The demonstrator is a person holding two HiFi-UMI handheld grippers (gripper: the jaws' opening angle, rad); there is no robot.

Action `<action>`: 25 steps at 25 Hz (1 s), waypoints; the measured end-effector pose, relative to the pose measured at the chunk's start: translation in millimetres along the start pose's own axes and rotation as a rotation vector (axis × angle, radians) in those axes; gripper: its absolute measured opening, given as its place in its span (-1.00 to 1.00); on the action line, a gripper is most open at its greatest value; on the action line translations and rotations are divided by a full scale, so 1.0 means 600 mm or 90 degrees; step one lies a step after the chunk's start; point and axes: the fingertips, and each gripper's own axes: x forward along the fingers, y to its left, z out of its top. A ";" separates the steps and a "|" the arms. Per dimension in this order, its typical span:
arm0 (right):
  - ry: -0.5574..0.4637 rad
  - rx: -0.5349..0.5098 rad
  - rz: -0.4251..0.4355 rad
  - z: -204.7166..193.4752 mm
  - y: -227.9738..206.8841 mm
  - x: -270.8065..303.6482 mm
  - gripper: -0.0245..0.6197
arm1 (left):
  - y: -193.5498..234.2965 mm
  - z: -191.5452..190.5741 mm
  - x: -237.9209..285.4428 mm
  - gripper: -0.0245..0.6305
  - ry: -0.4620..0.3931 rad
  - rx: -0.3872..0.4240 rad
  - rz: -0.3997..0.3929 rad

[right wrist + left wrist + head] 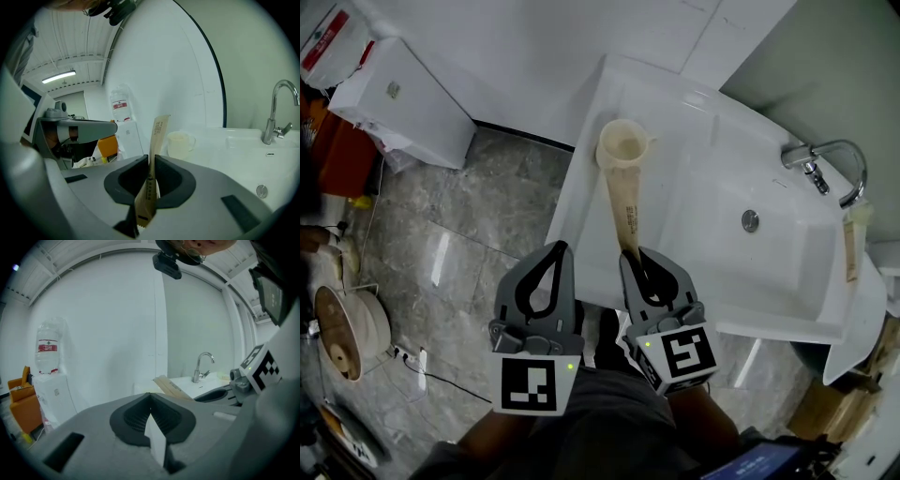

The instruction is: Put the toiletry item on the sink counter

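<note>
The toiletry item is a long tan paper packet (628, 211). My right gripper (649, 272) is shut on its near end, and the packet (152, 173) sticks up between the jaws. It hangs over the front left part of the white sink counter (581, 197), its far end pointing at a cream cup (623, 142). My left gripper (546, 272) is beside the right one, off the counter's left front edge, shut with nothing in it. In the left gripper view the jaws (150, 416) meet, and the packet (171, 387) shows beyond them.
A chrome faucet (825, 164) stands at the basin's far right, with the drain (750, 221) in the bowl. Another tan packet (850, 246) lies at the counter's right edge. A white water dispenser (403, 89) stands on the marble floor at left.
</note>
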 end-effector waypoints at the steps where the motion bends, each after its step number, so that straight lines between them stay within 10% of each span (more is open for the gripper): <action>1: 0.004 0.002 0.001 -0.005 0.001 0.003 -0.79 | 0.001 -0.003 0.001 -0.89 0.001 -0.002 0.000; 25: 0.084 0.035 -0.003 -0.093 -0.005 0.064 -0.79 | 0.041 -0.085 0.039 -0.89 0.074 -0.035 -0.009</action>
